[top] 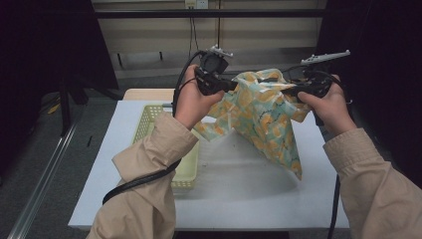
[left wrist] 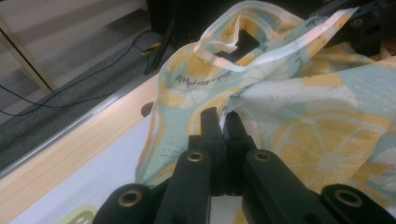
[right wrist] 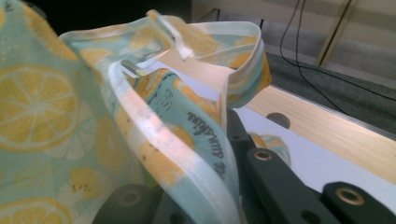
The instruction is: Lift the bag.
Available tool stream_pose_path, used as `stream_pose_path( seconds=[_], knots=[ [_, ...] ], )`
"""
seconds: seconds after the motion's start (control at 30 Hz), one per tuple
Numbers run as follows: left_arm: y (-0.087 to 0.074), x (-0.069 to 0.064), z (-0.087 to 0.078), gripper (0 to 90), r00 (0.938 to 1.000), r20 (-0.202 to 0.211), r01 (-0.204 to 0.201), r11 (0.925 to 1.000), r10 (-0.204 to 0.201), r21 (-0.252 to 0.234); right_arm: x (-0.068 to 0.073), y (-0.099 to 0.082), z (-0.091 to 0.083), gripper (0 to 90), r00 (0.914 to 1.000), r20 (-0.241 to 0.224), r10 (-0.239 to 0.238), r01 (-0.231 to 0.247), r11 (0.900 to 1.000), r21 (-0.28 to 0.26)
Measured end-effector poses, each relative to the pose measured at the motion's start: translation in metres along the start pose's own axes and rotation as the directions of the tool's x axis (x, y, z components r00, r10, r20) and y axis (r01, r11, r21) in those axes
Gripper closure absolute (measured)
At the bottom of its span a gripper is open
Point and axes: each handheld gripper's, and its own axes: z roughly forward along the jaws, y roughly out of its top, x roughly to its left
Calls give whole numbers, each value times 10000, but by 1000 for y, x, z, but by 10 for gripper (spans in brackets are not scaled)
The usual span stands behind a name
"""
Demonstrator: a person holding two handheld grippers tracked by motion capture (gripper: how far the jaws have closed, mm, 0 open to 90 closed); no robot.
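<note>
Lemon-print cloth (top: 263, 117) lifted above the table (top: 234, 194): left gripper (left wrist: 223, 122) and right gripper (top: 298, 87) each have jaws pinching an edge; spreading or folding remains, basket (top: 149, 124) unused.

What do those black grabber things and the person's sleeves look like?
Each hand-held gripper is black: the left hand-held gripper and the right hand-held gripper both carry a grey three-cornered plate on top. Their jaws have round brass-coloured rivets. A thick black cable trails from each. The person wears beige sleeves with wide cuffs.
</note>
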Motion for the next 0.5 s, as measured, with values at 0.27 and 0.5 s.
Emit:
stream_pose_path(
  seconds=[0.27, 0.5],
  knots=[
    [-14, 7, 0, 900, 9997, 138, 174, 9993, -178, 320, 10, -4, 8, 897, 9993, -357, -61, 66, 9999, 158],
    [-31, 11, -4, 900, 9984, 468, 280, 9982, -306, 539, 18, -13, 18, 896, 9978, -660, 17, 16, 9988, 498]
  ],
)
